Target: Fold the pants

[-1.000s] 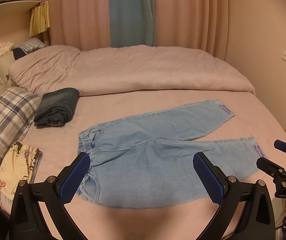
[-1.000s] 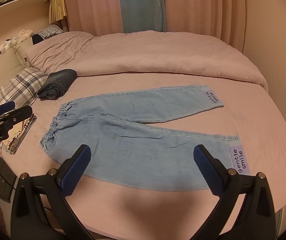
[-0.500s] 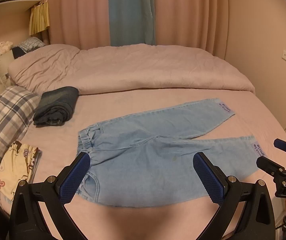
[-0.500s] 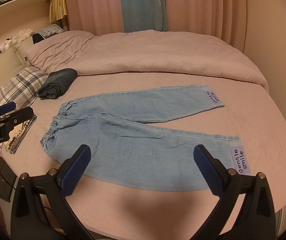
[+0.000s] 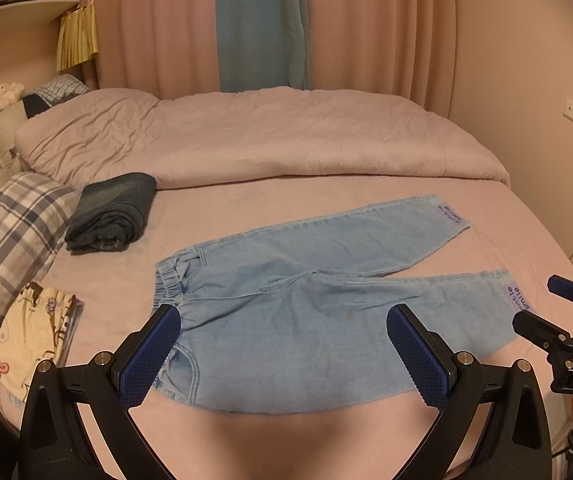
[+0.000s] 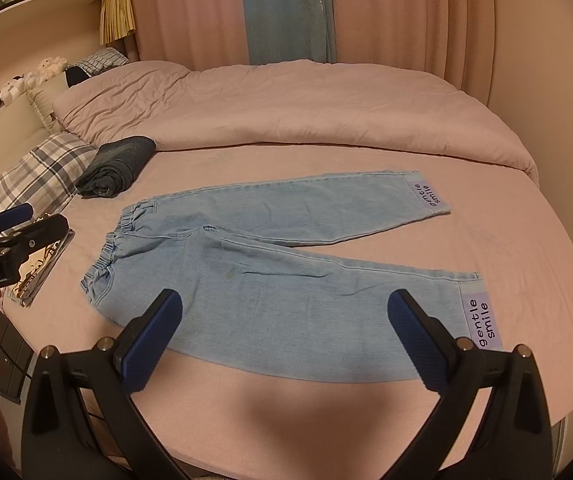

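Currently I am holding both tongs above the near edge of the bed (image 5: 214, 208), and both are gaping wide with nothing between the pads: the left tongs (image 5: 284, 354) are hanging over the seat of the pants (image 5: 306, 304), the right tongs (image 6: 286, 338) over the near leg. The light-blue pants are lying flat and unfolded on the pink sheet, waistband (image 6: 112, 244) toward the plaid pillow (image 6: 34, 176), legs splayed apart toward the right, each cuff (image 6: 480, 322) carrying a purple label. No fold is started yet, by my reading. Risks I am noting: the legs are diverging, so closing on a single layer at waistband or cuff could be dragging the fabric askew and leaving the legs misaligned; denim could be slipping from the pads if I am pinching too near the hem; and the near leg is lying close to the bed edge, so a careless pull may be sliding it off. A folded dark garment (image 5: 112, 212) is sitting left of the waistband, apart from it. Compared with a second ago, the left view is sitting slightly lower and nearer; the pants are unmoved and both tongs are staying equally wide.
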`<state>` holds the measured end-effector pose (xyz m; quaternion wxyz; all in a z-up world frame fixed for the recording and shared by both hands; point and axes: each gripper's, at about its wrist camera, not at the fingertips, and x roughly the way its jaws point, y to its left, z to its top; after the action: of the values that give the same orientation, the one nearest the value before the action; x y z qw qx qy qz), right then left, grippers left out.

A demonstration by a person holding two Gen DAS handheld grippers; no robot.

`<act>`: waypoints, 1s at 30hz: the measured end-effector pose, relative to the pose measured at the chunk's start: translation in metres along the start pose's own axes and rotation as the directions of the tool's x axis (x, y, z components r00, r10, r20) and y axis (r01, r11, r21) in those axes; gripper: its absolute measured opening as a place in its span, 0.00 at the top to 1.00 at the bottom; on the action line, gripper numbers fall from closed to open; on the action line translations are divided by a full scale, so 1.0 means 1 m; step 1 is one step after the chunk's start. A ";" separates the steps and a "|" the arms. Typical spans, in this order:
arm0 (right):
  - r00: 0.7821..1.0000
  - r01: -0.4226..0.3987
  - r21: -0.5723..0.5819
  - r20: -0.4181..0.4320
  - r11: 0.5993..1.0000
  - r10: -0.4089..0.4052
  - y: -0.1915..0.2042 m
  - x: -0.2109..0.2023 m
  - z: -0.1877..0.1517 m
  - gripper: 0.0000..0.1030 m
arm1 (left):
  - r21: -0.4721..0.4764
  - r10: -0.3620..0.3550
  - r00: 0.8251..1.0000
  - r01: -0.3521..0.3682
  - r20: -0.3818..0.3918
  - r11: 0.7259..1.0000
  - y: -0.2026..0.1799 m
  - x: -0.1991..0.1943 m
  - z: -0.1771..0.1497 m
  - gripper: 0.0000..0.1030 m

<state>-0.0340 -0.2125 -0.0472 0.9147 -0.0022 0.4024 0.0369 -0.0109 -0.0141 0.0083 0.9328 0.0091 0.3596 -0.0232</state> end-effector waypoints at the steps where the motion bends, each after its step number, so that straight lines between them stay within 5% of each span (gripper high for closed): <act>1: 1.000 0.000 0.000 0.001 1.000 0.000 0.000 0.000 0.000 0.00 | -0.001 0.001 1.000 -0.001 0.000 1.000 0.000 0.000 0.000 0.01; 20: 1.000 -0.002 -0.005 -0.031 1.000 0.002 -0.002 0.019 0.004 0.00 | -0.031 -0.055 0.998 0.054 -0.043 0.998 0.019 0.035 -0.001 0.01; 24: 0.996 -0.057 -0.023 -0.063 0.998 0.056 0.001 0.046 0.014 0.00 | -0.066 -0.059 0.997 0.056 -0.053 0.996 0.054 0.067 0.001 0.01; 30: 0.976 -0.196 -0.093 -0.117 0.976 0.185 0.017 0.121 0.047 0.00 | -0.158 0.026 0.989 -0.049 -0.145 0.986 0.141 0.147 0.005 0.01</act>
<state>0.0807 -0.1864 -0.1046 0.8826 -0.0129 0.4470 0.1452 0.1085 0.1216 -0.0863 0.9026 -0.0579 0.4258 0.0244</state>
